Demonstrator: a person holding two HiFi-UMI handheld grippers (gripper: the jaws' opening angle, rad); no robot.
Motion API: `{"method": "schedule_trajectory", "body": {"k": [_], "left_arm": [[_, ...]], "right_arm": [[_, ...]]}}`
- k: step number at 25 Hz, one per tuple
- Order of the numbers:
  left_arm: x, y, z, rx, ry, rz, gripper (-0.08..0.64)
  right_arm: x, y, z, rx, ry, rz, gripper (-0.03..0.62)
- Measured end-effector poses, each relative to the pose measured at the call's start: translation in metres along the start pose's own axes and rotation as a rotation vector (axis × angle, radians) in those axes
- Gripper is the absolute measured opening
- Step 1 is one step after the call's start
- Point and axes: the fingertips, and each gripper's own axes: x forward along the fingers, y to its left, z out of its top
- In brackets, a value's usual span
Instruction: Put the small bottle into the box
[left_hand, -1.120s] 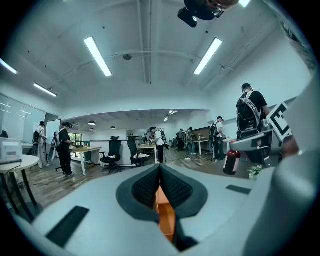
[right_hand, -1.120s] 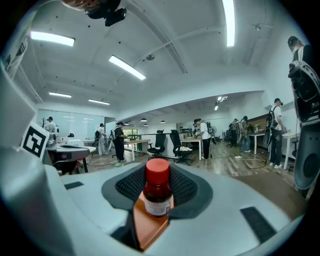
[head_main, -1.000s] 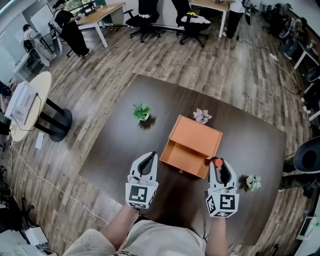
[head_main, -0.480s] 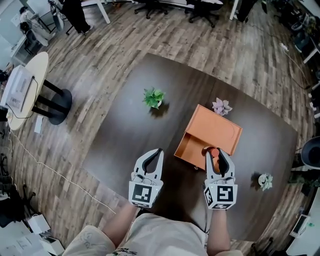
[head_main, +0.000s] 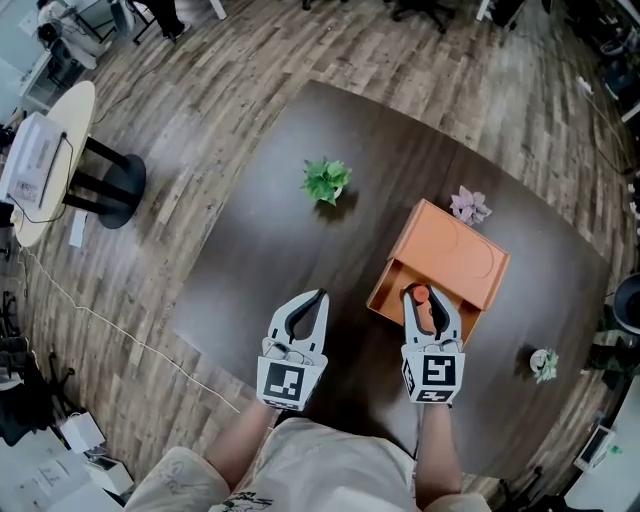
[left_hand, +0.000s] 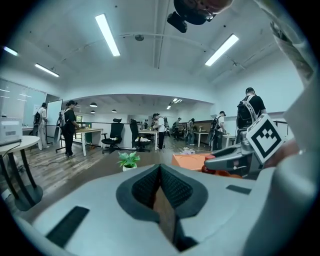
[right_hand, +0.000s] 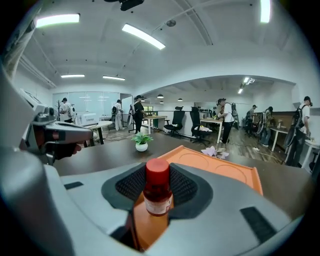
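The small bottle (head_main: 421, 296), clear with a red cap and a label, stands upright between the pads of my right gripper (head_main: 427, 300), which is shut on it. In the right gripper view the bottle (right_hand: 158, 189) fills the gap of the right gripper (right_hand: 157, 176), with the orange box (right_hand: 216, 168) right behind and below. In the head view the bottle hangs over the near, open compartment of the orange box (head_main: 457, 252). My left gripper (head_main: 319, 297) is shut and empty above the dark table, left of the box; its pads (left_hand: 145, 186) meet at the tip.
On the dark table (head_main: 255, 255) stand a green potted plant (head_main: 326, 181), a pink flower (head_main: 469, 205) behind the box and a small pale plant (head_main: 544, 364) at the right. A round white side table (head_main: 45, 165) stands on the wood floor at left.
My right gripper has carried the bottle from the box's front right corner leftward and forward over the open compartment. The left gripper has kept its place and stayed shut.
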Motion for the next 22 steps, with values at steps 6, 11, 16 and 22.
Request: {"method": "schedule_trajectory", "body": {"k": [6,11,16,22], "left_arm": [[0.010,0.008,0.001,-0.028,-0.016,0.003,0.003],[0.015,0.008,0.005,-0.041,-0.026,-0.001,0.003],[0.019,0.002,0.004,-0.040,-0.022,-0.014,0.003],[0.018,-0.003,0.003,-0.017,-0.010,-0.028,0.003]], "right_arm": [[0.017,0.005,-0.018,-0.026,0.053,-0.004,0.141],[0.018,0.011,-0.020,-0.074,0.056,0.007,0.141],[0.009,0.009,-0.028,-0.097,0.064,0.011,0.143],[0.008,0.007,-0.029,-0.069,0.055,0.022,0.143]]}}
